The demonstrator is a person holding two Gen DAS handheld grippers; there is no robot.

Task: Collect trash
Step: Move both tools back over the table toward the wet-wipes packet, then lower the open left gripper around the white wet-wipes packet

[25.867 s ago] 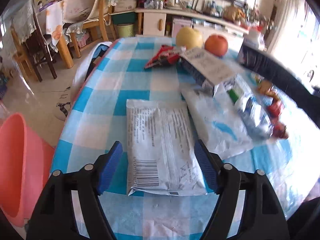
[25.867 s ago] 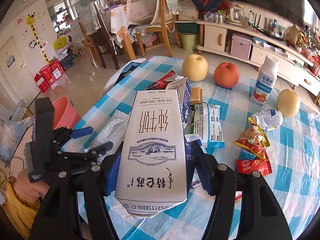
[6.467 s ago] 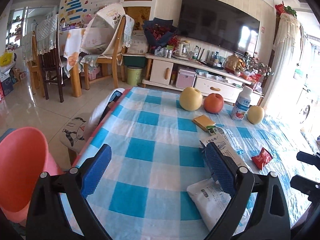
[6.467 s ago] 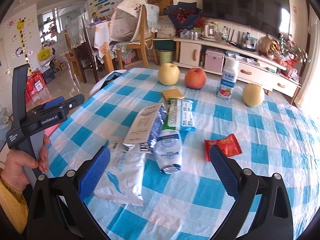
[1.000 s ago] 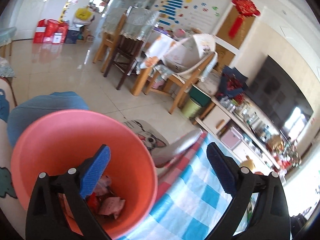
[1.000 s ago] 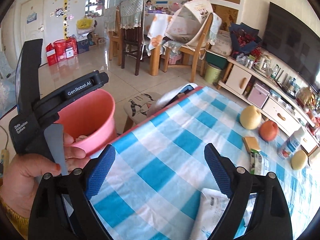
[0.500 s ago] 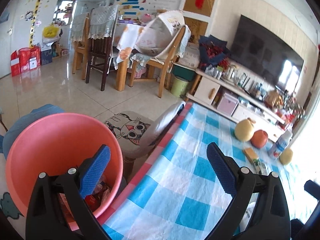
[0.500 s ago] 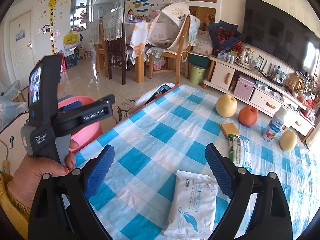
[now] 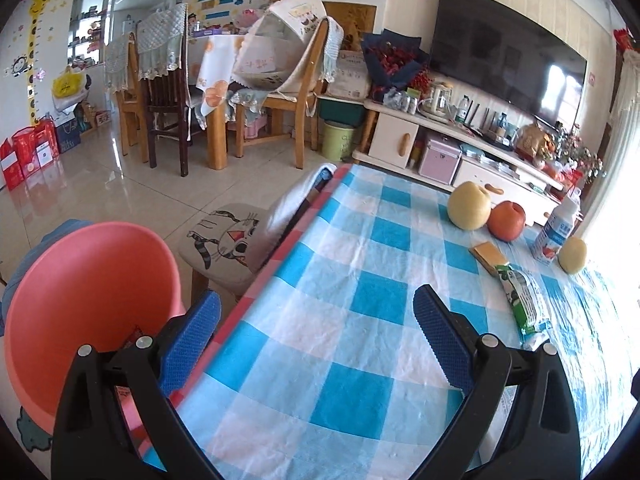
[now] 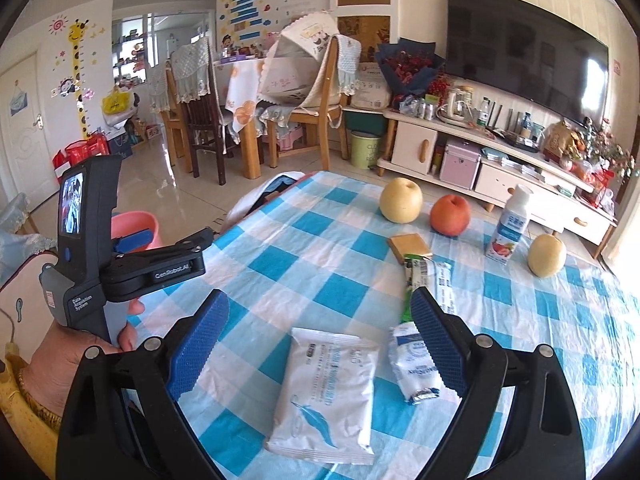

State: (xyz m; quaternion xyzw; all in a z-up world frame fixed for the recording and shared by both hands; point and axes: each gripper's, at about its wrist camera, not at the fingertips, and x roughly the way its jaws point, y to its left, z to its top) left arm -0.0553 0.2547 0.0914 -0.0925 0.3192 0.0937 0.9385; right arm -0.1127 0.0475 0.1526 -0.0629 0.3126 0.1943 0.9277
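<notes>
My left gripper [image 9: 316, 312] is open and empty over the near-left edge of the blue-checked table [image 9: 360, 360]. The pink bin [image 9: 80, 300] stands just left of it, with some wrappers inside. My right gripper [image 10: 320, 312] is also open and empty, held above a white wipes pack [image 10: 328, 396]. A small white-and-blue wrapper [image 10: 416, 364] lies by its right finger. A green-and-white wrapper [image 10: 432, 280] lies further on, also seen in the left wrist view as the green-and-white wrapper [image 9: 524, 300]. A hand holds the left gripper [image 10: 178, 240] at the left.
At the far end of the table are a yellow packet [image 10: 410, 248], a pear [image 10: 401, 200], an apple [image 10: 450, 215], a milk bottle [image 10: 510, 228] and a second pear [image 10: 547, 255]. A cat-print stool [image 9: 224, 240] stands beside the table's left edge.
The left gripper has swung right, away from the pink bin and towards the table. The right gripper has moved forward over the wipes pack. Both stay open.
</notes>
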